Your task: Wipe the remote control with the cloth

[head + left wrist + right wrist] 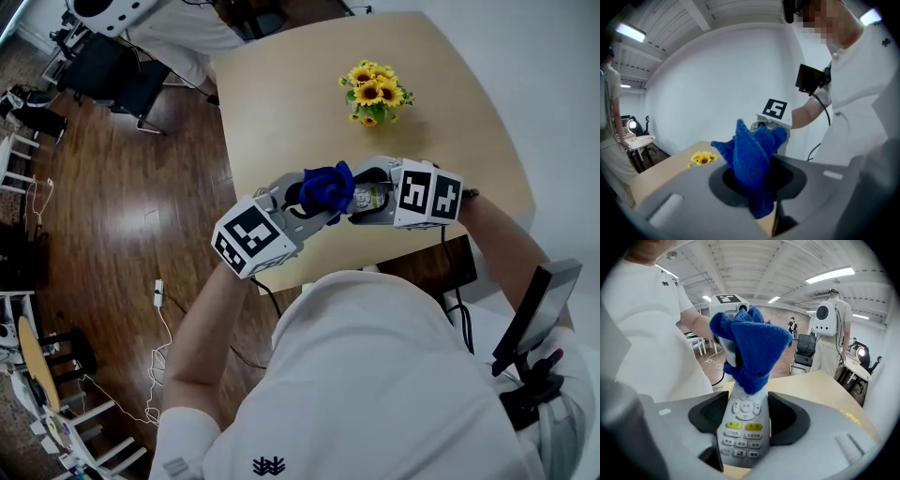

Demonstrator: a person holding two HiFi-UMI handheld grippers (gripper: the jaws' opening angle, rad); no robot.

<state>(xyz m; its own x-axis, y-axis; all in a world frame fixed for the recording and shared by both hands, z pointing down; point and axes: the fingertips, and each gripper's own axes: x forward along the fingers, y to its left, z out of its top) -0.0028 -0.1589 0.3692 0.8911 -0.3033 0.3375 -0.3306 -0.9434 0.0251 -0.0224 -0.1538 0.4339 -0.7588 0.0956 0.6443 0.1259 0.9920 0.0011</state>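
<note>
A bunched blue cloth (328, 188) is pinched in my left gripper (314, 202), whose jaws are shut on it; the cloth (752, 164) fills the left gripper view. My right gripper (367, 202) is shut on a grey remote control (743, 427) with white and yellow buttons, held above the table's near edge. The cloth (752, 350) lies over the far end of the remote, covering its top. In the head view the remote (368, 199) shows only as a sliver between the two grippers, which meet tip to tip.
A small bunch of yellow sunflowers (373, 92) stands on the beige table (281, 103). Wooden floor with chairs (122, 75) and cables lies to the left. A black device (539, 309) hangs at my right side.
</note>
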